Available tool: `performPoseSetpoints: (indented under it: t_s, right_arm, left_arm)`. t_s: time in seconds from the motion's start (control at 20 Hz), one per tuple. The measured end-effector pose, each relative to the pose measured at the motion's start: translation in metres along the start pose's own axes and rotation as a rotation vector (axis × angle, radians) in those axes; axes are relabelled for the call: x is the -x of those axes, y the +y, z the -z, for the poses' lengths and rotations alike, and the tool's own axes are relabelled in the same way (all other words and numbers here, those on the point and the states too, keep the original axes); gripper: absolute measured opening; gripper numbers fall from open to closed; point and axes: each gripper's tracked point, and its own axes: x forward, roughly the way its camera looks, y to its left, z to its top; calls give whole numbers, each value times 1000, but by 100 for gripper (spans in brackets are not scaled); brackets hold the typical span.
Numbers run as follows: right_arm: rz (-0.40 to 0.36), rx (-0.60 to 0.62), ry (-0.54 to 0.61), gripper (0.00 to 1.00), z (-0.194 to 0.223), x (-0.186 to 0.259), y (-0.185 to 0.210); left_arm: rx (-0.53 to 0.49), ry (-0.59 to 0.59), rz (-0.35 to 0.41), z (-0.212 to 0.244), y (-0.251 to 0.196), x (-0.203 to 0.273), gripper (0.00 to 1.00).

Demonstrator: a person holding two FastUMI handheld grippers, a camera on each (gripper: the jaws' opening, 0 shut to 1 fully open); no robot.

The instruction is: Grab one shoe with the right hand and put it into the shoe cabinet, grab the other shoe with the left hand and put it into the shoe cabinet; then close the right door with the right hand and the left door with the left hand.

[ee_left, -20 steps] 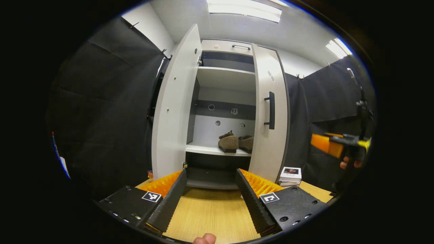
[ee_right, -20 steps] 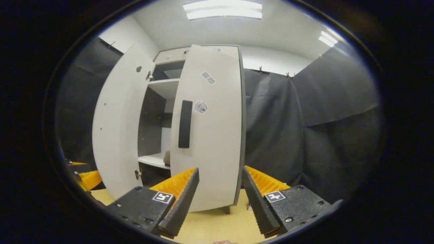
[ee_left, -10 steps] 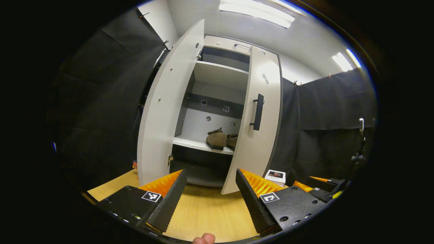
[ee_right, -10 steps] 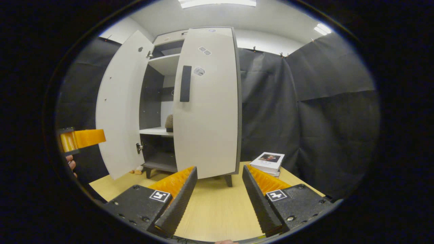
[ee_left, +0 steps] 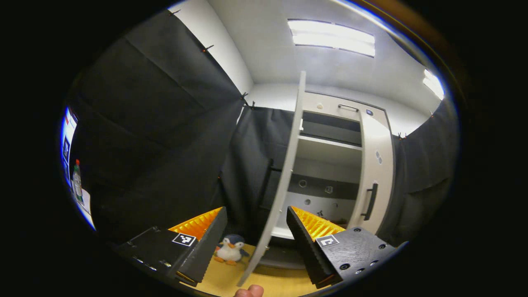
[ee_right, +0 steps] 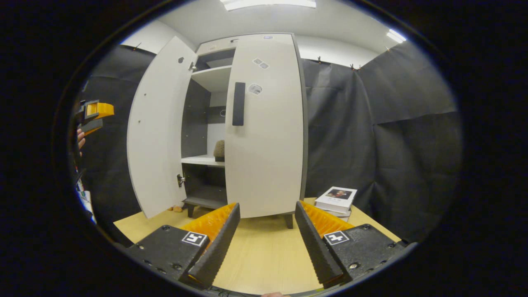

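My left gripper [ee_left: 256,243] and right gripper [ee_right: 264,243] both gape, holding nothing. A toy penguin [ee_left: 229,249] sits beyond my left fingers; books [ee_right: 336,199] beyond my right. The left door [ee_left: 277,194] stands edge-on between the left jaws; a shoe [ee_right: 219,150] rests on the cabinet [ee_right: 264,123] shelf, well beyond them.

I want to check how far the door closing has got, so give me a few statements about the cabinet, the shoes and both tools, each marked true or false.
1. The cabinet's left door stands open. True.
2. The right door is swung wide open. False: it is closed or nearly so.
3. A shoe sits on a shelf inside. True.
4. The right tool is shut on the door handle. False: it is open, away from the cabinet.
5. The left tool is open, holding nothing. True.
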Motion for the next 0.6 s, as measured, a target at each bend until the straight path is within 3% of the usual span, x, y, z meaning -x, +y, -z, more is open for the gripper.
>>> performPoseSetpoints:
  t_s: [0.25,0.6]
  right_arm:
    - [12,15,-9,88,-8,3,-5]
    - [70,19,-10,88,-13,5,-24]
  left_arm:
    - [62,-15,-52,-6,48,-56,89]
    - [103,58,-43,19,60,-101,90]
